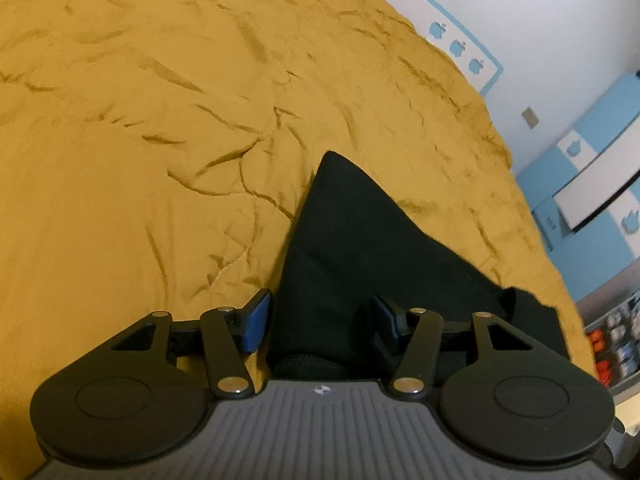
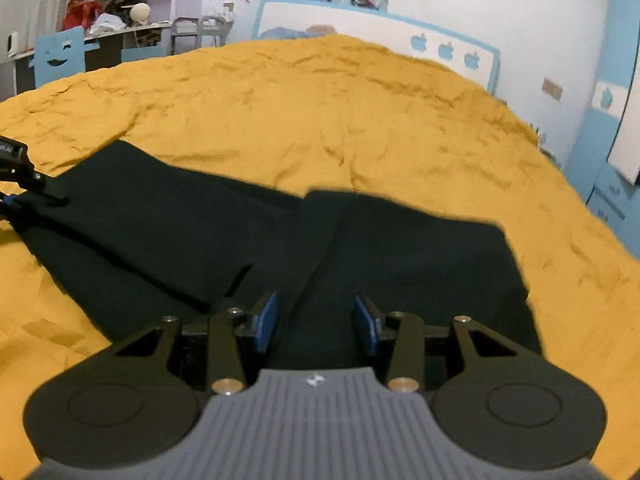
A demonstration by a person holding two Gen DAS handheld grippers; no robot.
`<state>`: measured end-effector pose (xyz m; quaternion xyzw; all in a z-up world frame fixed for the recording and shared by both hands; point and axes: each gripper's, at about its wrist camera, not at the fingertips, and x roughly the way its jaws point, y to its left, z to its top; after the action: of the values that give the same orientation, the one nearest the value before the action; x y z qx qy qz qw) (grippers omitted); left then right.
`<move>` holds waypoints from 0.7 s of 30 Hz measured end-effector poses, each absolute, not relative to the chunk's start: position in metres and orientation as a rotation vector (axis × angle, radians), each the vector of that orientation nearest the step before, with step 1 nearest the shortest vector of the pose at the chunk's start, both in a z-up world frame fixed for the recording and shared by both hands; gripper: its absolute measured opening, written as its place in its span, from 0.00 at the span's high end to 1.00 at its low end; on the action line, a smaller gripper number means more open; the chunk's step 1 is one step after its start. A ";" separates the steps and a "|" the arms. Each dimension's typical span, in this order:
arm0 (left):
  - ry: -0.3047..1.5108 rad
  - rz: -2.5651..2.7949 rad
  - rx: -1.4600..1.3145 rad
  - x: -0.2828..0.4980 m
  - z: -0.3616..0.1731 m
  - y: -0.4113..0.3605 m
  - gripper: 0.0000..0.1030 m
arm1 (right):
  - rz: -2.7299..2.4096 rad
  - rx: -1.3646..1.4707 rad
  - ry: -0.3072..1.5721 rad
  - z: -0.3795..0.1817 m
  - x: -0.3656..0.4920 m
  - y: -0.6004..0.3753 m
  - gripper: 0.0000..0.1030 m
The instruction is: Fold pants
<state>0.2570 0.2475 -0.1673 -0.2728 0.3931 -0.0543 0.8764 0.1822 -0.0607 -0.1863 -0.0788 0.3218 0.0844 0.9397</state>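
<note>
Black pants [image 2: 360, 248] lie spread on a mustard-yellow bedspread [image 2: 320, 112]. In the right wrist view my right gripper [image 2: 316, 322] is open, its blue pads on either side of the near edge of the pants. The left gripper [image 2: 24, 184] shows at the far left of that view, at the end of one leg. In the left wrist view my left gripper [image 1: 320, 322] is open over the ribbed cuff end of the black pants [image 1: 352, 248], which stretch away on the bedspread [image 1: 160, 120].
A white and blue headboard [image 2: 380, 36] stands at the far end of the bed. A desk with clutter and a blue chair [image 2: 60, 58] are at the back left. Blue cabinets [image 2: 612, 120] stand on the right.
</note>
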 end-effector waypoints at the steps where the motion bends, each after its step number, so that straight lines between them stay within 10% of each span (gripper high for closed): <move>1: 0.822 -0.112 -0.552 0.258 -0.166 0.244 0.39 | 0.174 -0.144 0.655 -0.191 0.184 -0.061 0.59; 13: 0.817 -0.053 -0.511 0.260 -0.155 0.231 0.84 | 0.185 -0.095 0.606 -0.207 0.181 -0.067 0.58; 21: 0.764 -0.061 -0.498 0.249 -0.128 0.226 0.90 | 0.199 -0.077 0.632 -0.207 0.186 -0.068 0.57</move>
<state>0.2486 0.2264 -0.1283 -0.2406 0.3689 -0.0295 0.8973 0.1859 -0.0681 -0.2067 -0.0378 0.3100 0.0975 0.9450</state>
